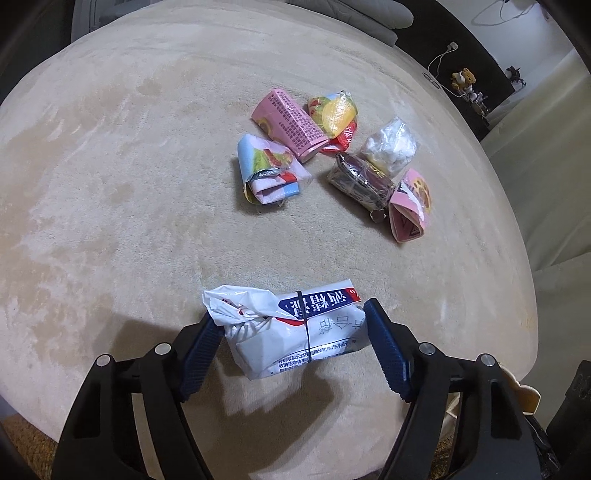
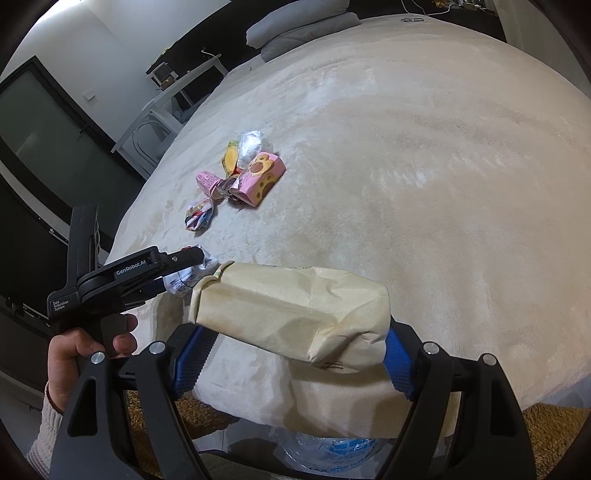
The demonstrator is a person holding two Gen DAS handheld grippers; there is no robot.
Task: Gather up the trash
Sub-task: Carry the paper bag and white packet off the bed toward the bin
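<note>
My left gripper (image 1: 295, 332) is shut on a crumpled white wrapper with blue print (image 1: 295, 328), held just above the beige plush bed cover (image 1: 110, 184). It also shows in the right wrist view (image 2: 192, 273), with the wrapper (image 2: 184, 280) between its fingers. My right gripper (image 2: 295, 354) is shut on a tan paper bag (image 2: 295, 314) at the bed's near edge. A pile of trash lies further in: pink carton (image 1: 291, 125), yellow-red wrapper (image 1: 336, 118), blue-pink wrapper (image 1: 269, 170), dark foil pack (image 1: 362, 181), clear bag (image 1: 391, 147), pink box (image 1: 410, 206).
Grey pillows (image 2: 295, 26) lie at the far end of the bed. A white side table (image 2: 173, 96) and a dark cabinet (image 2: 48, 140) stand to the left. A blue-and-white plastic item (image 2: 332, 450) lies on the floor below the bed edge.
</note>
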